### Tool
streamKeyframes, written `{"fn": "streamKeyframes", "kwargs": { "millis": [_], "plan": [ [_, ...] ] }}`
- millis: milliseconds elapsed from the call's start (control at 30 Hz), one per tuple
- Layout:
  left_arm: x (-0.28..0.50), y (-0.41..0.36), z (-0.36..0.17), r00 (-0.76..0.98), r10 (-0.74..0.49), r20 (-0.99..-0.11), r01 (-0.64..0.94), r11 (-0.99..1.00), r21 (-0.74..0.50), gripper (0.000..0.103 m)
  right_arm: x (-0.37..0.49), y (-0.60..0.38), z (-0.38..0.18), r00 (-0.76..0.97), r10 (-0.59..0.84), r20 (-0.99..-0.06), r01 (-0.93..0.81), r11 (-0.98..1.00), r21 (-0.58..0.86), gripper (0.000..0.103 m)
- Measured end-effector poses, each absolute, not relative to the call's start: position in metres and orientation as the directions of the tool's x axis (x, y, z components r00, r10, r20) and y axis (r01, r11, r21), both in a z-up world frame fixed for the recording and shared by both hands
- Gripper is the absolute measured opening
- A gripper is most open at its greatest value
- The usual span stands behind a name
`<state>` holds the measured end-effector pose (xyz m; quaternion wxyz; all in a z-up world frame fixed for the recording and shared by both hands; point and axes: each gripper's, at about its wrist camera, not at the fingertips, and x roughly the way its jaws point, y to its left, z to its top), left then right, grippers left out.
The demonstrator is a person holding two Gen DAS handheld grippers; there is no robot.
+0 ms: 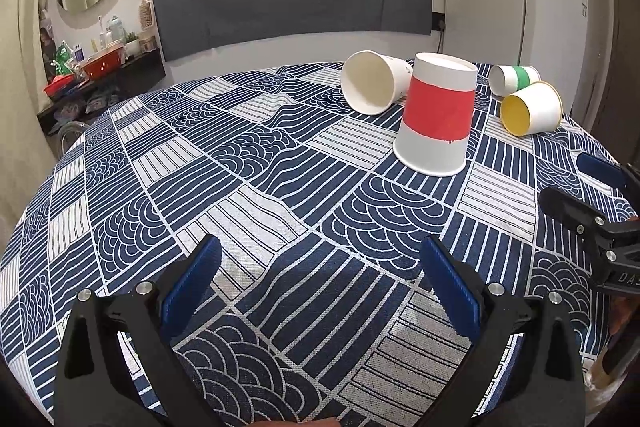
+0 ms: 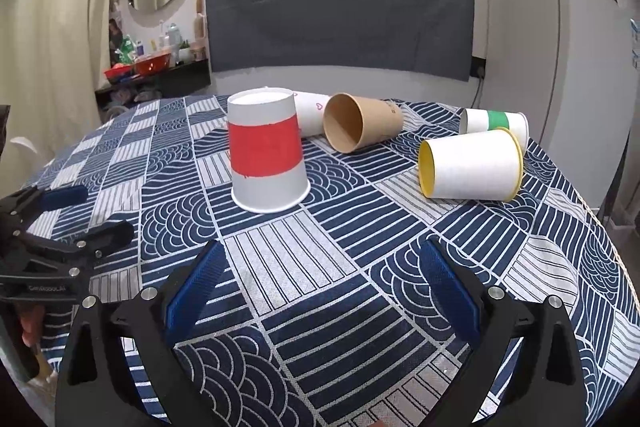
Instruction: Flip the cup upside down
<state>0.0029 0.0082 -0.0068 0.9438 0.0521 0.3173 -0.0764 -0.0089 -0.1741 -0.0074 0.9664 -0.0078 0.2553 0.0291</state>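
A white paper cup with a red band point(image 1: 438, 113) point(image 2: 266, 155) stands mouth down on the patterned tablecloth point(image 1: 248, 163) point(image 2: 360, 259). My left gripper point(image 1: 320, 267) is open and holds nothing, well short of that cup and to its left. My right gripper point(image 2: 320, 267) is also open and holds nothing, with the red-banded cup ahead and slightly left of it. Each gripper shows at the edge of the other's view: the right gripper point(image 1: 576, 183) and the left gripper point(image 2: 88, 215).
Other cups lie on their sides behind: a white one point(image 1: 374, 81) point(image 2: 310, 111), a brown one point(image 2: 360, 123), a green-banded one point(image 1: 514, 79) point(image 2: 494, 121) and a yellow-lined one point(image 1: 530, 107) point(image 2: 472, 163). A fridge point(image 2: 560, 67) stands past the table's right edge.
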Motion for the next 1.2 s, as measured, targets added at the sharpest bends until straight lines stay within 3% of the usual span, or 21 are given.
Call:
{"fn": "streamKeyframes", "kwargs": {
  "millis": [1200],
  "plan": [
    [-0.003, -0.002, -0.007, 0.805, -0.109, -0.584, 0.210, 0.972, 0.108, 0.097, -0.011, -0.173, -0.007, 0.872, 0.065, -0.485, -0.072, 0.997, 0.003, 0.093]
  ]
}}
